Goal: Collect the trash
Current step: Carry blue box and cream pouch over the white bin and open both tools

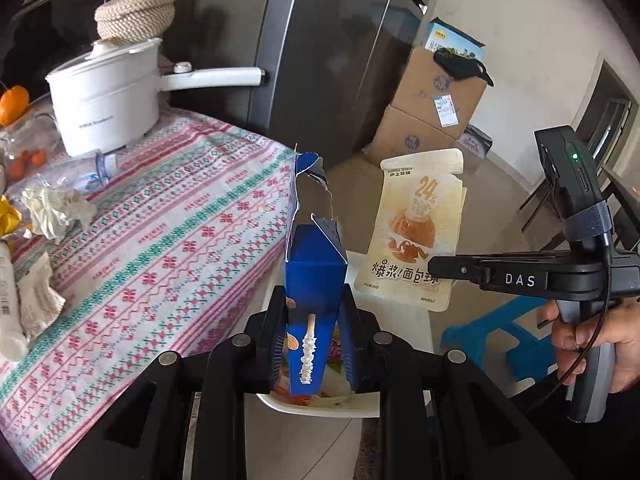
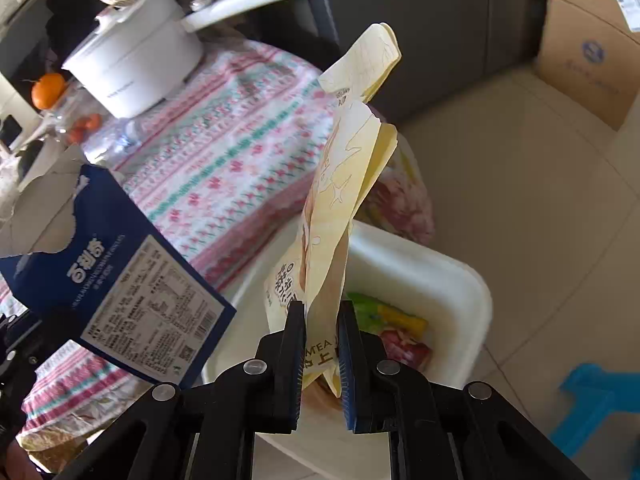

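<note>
Here the left tongs (image 1: 313, 354) are clamped on the lower part of a torn blue cardboard snack box (image 1: 314, 280), and the right tongs (image 2: 322, 354) pinch the bottom edge of a cream-yellow plastic bread pouch (image 2: 344, 184); both items hang over a white plastic waste bin (image 2: 460, 280) beside the surface with the patterned pink-and-green cloth (image 1: 168, 216). The box looks light and empty, stiff along its folds but easily crushed, so a hold across its flat faces seems best. The pouch is probably thin, limp and slick, best gripped at a sealed edge. A crumpled white tissue (image 1: 56, 212) remains on the surface, soft and nearly weightless.
</note>
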Demonstrator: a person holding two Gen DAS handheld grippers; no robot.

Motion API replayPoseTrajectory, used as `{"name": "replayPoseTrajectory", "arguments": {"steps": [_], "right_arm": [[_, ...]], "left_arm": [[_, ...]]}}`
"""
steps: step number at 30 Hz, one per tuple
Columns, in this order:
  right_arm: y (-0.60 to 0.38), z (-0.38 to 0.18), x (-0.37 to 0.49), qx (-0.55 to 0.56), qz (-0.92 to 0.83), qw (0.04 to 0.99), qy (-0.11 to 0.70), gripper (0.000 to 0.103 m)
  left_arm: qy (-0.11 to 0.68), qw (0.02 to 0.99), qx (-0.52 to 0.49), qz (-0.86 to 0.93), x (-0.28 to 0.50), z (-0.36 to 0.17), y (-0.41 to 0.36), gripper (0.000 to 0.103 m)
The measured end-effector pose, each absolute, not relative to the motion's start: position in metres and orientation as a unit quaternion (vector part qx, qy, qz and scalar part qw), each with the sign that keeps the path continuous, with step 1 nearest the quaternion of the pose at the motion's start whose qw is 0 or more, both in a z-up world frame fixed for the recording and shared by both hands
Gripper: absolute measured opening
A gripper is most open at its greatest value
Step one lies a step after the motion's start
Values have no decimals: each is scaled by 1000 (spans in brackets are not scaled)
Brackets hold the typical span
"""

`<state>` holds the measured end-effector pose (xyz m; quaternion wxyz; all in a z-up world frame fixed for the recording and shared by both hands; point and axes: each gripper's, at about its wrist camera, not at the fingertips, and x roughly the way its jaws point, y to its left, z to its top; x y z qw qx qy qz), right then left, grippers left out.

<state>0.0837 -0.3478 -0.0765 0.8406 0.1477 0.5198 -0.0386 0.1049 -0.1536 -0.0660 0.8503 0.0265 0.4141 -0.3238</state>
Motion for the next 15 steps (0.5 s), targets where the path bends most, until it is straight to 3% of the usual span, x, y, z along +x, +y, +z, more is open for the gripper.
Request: {"name": "replayPoseTrajectory", "arguments": {"steps": [10,13,15], "right_arm": [[-366,-93,76,144,-61,821,549,14],[-368,-99,74,140,-63,814,560,14],[-368,-102,75,138,-64,812,564,14]], "left_arm": [[423,840,81,-330,110,-111,-191,28],[426,842,95,-317,113,-114,-191,38],[425,846,96,-307,115,-112,-186,50]]}}
